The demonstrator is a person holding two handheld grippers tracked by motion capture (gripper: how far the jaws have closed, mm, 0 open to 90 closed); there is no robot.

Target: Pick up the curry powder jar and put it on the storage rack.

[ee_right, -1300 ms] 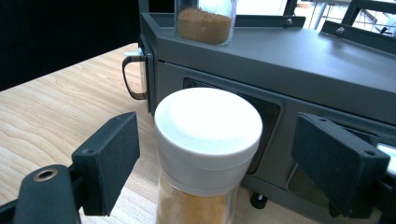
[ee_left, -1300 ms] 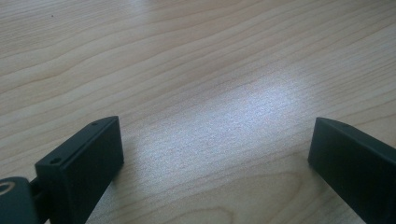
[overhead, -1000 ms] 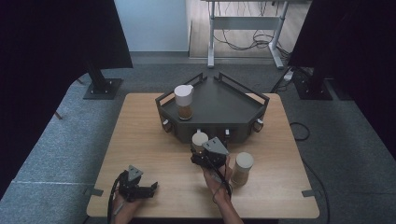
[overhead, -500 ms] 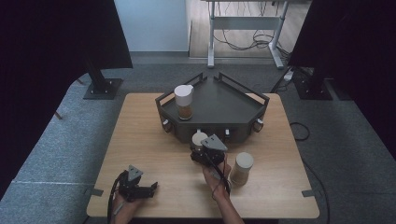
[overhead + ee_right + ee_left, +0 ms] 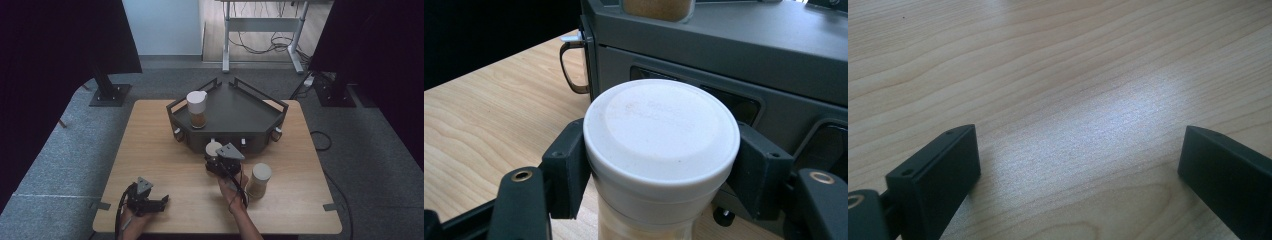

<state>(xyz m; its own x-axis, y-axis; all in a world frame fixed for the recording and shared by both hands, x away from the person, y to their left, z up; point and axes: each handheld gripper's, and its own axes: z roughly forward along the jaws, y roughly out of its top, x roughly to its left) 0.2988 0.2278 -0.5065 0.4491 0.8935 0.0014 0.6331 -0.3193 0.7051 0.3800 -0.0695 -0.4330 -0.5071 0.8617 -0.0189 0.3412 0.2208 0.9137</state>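
Right gripper (image 5: 661, 165): jaws just closed, clamped on white-lidded jar (image 5: 661, 135) near tray (image 5: 240, 107). Left gripper (image 5: 1080, 165): jaws wide, nothing held, over table (image 5: 1048, 75).

The jar (image 5: 659, 150) is a small clear container with a flat, round white lid, and a pale yellowish filling shows through its wall just below the lid. It stands upright on the table (image 5: 150, 145), near the middle, just in front of the near wall of the dark tray (image 5: 240, 107). In the high view the jar (image 5: 214, 148) shows as a white disc close against that wall. The black fingers (image 5: 569, 167) press on it from both sides just under the lid's rim, having just closed on it.
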